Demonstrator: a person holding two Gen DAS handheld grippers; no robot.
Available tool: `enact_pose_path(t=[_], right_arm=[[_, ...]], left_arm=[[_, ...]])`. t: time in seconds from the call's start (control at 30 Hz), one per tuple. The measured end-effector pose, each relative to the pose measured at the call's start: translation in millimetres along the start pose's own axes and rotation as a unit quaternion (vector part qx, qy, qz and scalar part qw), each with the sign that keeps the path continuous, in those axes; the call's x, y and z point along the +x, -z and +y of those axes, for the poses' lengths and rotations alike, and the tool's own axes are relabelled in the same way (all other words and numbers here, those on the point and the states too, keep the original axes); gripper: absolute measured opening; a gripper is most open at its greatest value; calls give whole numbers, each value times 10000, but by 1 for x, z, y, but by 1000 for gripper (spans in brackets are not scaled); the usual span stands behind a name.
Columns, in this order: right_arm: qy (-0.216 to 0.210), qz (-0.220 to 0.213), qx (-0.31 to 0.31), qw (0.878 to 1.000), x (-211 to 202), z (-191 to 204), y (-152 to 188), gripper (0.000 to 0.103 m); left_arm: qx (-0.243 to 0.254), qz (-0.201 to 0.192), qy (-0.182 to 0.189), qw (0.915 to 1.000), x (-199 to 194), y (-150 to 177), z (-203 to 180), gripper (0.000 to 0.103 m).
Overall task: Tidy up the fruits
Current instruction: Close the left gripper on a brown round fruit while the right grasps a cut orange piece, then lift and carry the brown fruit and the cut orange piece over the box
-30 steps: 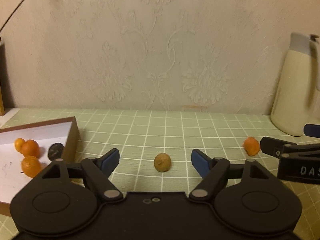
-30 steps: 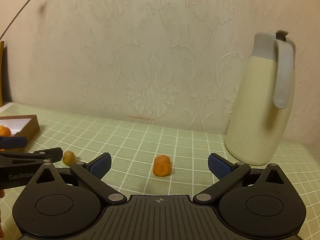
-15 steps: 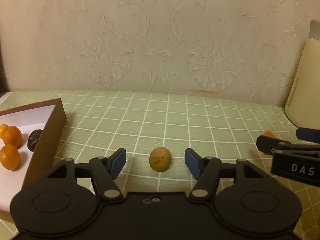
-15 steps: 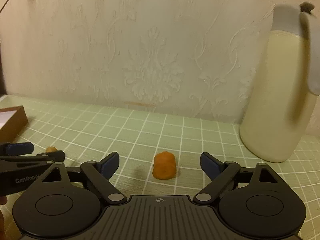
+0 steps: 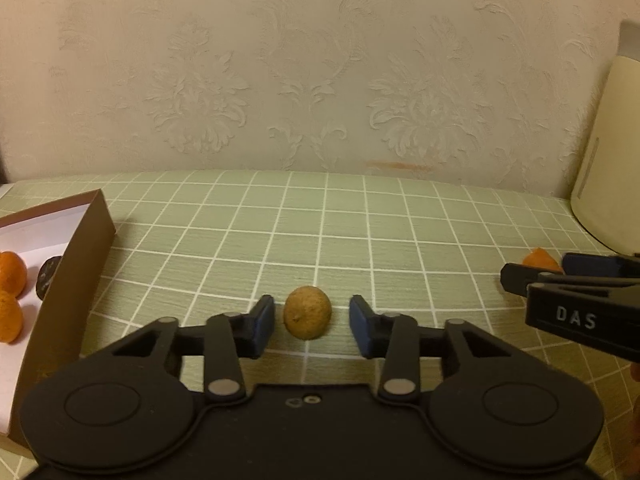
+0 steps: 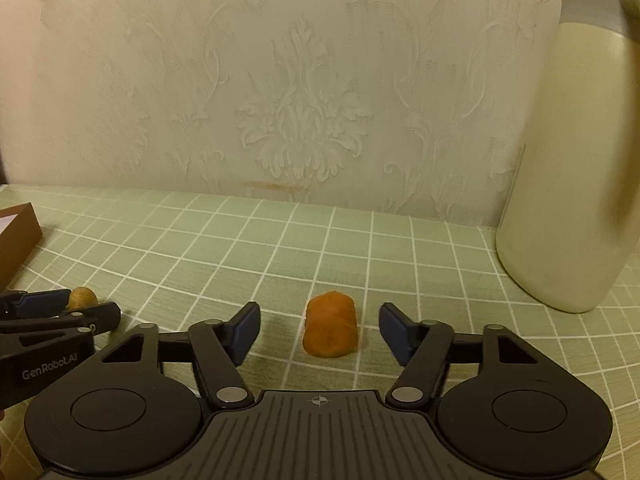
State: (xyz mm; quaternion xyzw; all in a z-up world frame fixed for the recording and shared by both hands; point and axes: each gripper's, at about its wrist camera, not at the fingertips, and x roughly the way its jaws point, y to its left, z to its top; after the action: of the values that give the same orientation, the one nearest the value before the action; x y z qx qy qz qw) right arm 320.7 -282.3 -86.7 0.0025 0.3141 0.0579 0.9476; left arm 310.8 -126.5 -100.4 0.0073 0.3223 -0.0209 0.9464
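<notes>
Already sorted: you are keeping at least two orange fruits [image 5: 10, 272] and one dark fruit [image 5: 48, 278] inside the brown box [image 5: 76, 272] at the left edge of the table [image 5: 360, 220].
Still loose: two pieces are lying on the table outside the box, a tan round fruit [image 5: 307, 312] and an orange oblong fruit [image 6: 330, 330], so by my judgement you are somewhere past the middle, with two placements left.
Left tool: you are holding the left tool [image 5: 311, 322] low over the table with its blue pads [image 5: 262, 322] standing just either side of the tan round fruit; narrow gaps are showing on both sides, so it is parted and touching nothing.
Right tool: you are holding the right tool [image 6: 318, 332] spread wider, its pads flanking the orange oblong fruit with clear room on each side; it is gripping nothing.
Fruit positions: the tan round fruit is sitting near the box's right wall, while the orange oblong fruit is lying well apart from the box, nearer the cream jug [image 6: 568, 160].
Likely step: you are lining up both grasps at once, and squeezing looks like the next call.
Watch: the round fruit may be rolling off if one pad is meeting it first.
</notes>
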Motion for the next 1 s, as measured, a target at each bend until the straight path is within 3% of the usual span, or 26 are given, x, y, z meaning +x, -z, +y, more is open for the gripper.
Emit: enact_pose_path(t=[0.07,0.13,0.47,1.0], right_arm=[[9,72,0,10000,3,-1,0,40],[35,101,-10,9999,4,-3,0,30],[92,39,20,9999,-11,-5,-6,29],[-39,-339,-230,9992,-71,10,-13,29]], left_arm=[[106,-25,67,9999,-1,1,-3,16],[173,-43,67,9998,-1,1,-5,16],[206,-73,193,9996,-10,0,-4,16],[474,-364,305,9977,-76,-6,5,16]])
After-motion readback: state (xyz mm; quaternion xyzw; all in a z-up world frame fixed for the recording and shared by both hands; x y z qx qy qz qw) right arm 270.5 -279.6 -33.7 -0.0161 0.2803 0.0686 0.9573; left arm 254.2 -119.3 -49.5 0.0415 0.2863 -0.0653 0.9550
